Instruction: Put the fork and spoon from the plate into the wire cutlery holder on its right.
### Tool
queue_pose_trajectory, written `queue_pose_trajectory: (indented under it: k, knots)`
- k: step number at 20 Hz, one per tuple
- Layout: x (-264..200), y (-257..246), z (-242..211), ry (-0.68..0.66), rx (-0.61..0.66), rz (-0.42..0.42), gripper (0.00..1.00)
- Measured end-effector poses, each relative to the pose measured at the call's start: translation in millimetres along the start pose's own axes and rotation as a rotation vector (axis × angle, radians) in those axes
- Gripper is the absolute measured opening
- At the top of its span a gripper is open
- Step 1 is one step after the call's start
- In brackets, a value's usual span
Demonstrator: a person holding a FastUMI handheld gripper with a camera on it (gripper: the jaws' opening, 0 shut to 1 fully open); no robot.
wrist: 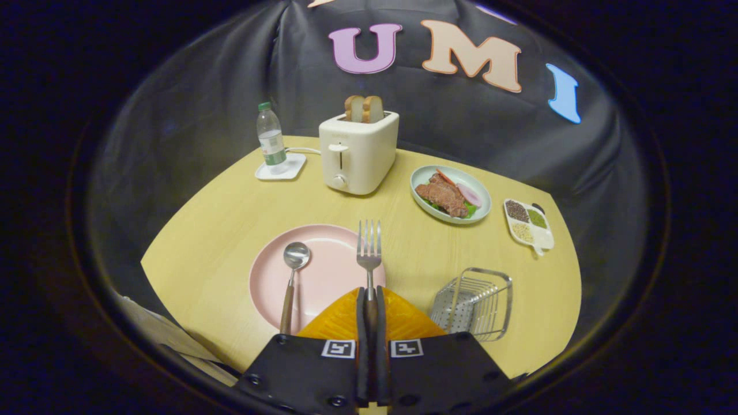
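one fork (369, 245), one spoon (292, 276), two plates (271, 271)

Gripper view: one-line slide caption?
Gripper shut on wooden-handled steel fork over round pink plate; matching spoon remains, wire cutlery holder right.

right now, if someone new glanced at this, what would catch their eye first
First the fork, its handle clamped between the fingers of the claw, tines pointing ahead over the right side of the pink plate. Next the spoon lying on the plate's left side, and the wire cutlery holder on the table just right of the plate. Beyond them, the toaster with bread sticking up stands out.
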State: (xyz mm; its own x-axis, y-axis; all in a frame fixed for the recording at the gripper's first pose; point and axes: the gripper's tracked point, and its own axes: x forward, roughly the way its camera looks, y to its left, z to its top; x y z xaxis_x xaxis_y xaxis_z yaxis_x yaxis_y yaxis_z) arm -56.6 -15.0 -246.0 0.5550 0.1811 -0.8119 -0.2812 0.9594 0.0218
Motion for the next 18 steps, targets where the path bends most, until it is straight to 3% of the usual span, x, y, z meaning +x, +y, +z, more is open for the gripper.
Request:
queue_pose_trajectory:
  k: [7, 18]
  knots:
    - [-23.8, -55.0, 9.5, 0.023, -0.013, 0.002, 0.08]
    - [-32.9, -116.8, -43.5, 0.218, -0.075, 0.018, 0.08]
